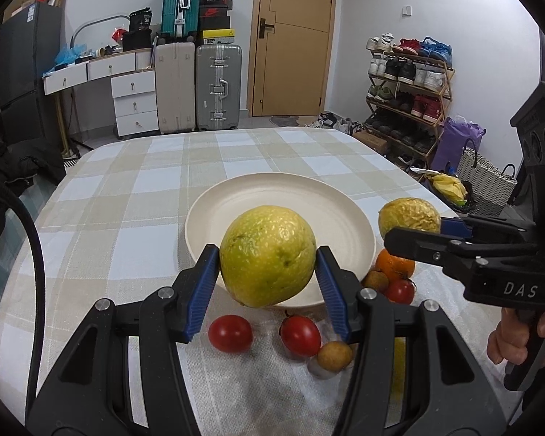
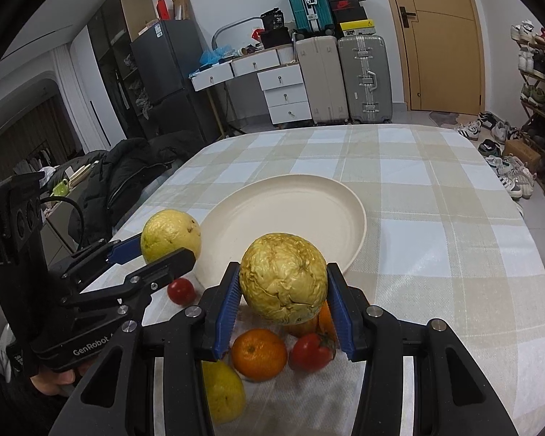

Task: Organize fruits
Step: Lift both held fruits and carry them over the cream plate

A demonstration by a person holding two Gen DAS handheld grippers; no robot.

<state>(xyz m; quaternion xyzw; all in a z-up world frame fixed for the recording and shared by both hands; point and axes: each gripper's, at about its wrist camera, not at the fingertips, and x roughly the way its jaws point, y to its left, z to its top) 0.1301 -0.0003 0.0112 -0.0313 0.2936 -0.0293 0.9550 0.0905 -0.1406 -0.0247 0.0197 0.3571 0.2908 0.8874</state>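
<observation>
The checked cloth table (image 1: 134, 196) bears a round cream plate (image 1: 265, 196). My left gripper (image 1: 269, 265) pinches a smooth yellow-green fruit (image 1: 269, 254) above its near rim; my right gripper (image 2: 283, 290) pinches a wrinkled yellow fruit (image 2: 283, 276) over glossy tomatoes (image 2: 310, 350) and an orange (image 2: 259, 354).

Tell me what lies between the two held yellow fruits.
Only the cream plate's near rim and bare inside, seen in the right wrist view between the smooth fruit and the wrinkled fruit; no fruit lies there.
</observation>
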